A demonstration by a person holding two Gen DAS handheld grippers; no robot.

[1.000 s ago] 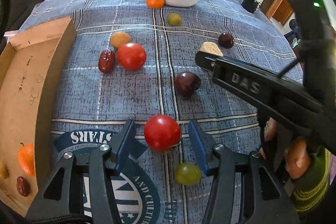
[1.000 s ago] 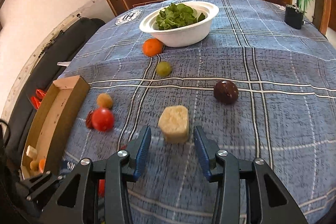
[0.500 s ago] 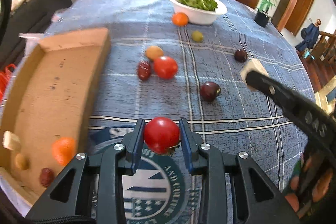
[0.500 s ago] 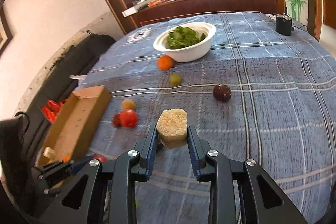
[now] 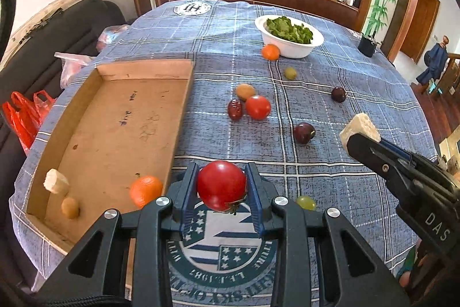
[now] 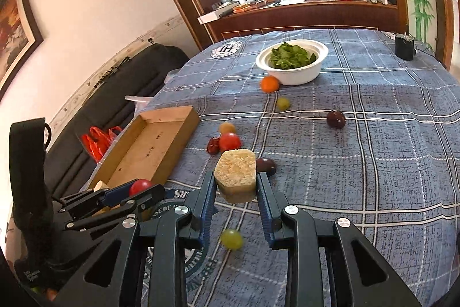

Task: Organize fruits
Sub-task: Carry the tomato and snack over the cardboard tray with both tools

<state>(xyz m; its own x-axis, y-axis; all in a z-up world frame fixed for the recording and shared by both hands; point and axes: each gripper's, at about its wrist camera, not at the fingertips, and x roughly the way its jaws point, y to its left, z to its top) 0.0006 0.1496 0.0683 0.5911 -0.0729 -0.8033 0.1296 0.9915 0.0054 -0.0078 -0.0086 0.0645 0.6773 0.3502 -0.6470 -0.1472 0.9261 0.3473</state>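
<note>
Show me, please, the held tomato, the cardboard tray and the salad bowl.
Held tomato [image 5: 221,184], left wrist view, front skin.
Cardboard tray [image 5: 115,128], left wrist view, bare floor.
Salad bowl [image 6: 299,75], right wrist view, outer wall.

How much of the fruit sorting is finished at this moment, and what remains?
Done: an orange and two small pieces lie in the cardboard box. In hand: the left gripper holds a tomato, the right gripper a pale chunk. Left: about eight fruits on the tablecloth, including a second tomato.

Glossy, smooth-skinned tomato [image 5: 221,184]; rough, grainy pale block [image 6: 235,171]; matt brown cardboard tray [image 5: 115,128] at left; woven plaid tablecloth [image 5: 224,48]; smooth white bowl [image 5: 289,38] at far side; matt black plastic gripper frames with silver metal screws.
</note>
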